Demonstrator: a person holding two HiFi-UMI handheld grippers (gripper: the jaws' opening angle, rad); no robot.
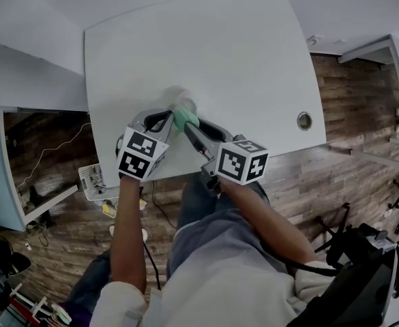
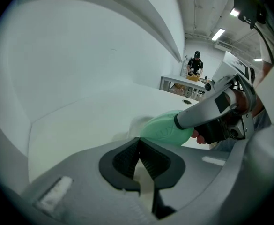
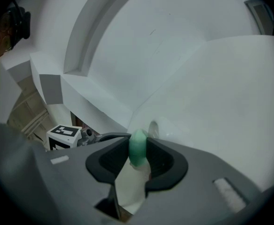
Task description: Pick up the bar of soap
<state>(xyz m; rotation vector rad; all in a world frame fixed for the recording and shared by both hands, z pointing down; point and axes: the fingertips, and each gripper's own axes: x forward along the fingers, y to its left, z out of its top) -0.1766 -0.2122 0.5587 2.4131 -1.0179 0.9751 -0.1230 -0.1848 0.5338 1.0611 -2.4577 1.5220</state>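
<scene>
Left of centre in the head view, the left gripper (image 1: 164, 119) sits low over the white table (image 1: 254, 60) with its jaws closed on nothing. In its own view the ribbed pads meet at the tip with no gap. Its tip is just beside the bar of soap (image 1: 183, 116), on the soap's left.

The green soap lies near the middle of the frame, close to the table's near edge. It is clamped between the pads of the right gripper (image 1: 191, 122), which comes in from the lower right. In the right gripper view the bar stands on edge, thin and upright, with a pad pressed against each broad face. Its long axis runs on past the fingertips toward the left gripper. I cannot tell whether its lower edge touches the table.

A pale rounded patch shows on the table just behind the bar, too blurred to name. Far right, a small round hole (image 1: 304, 120) is well clear.

The right gripper has the hold, so the lift looks like a straight rise. Only the left tip is close enough to brush the bar.
</scene>
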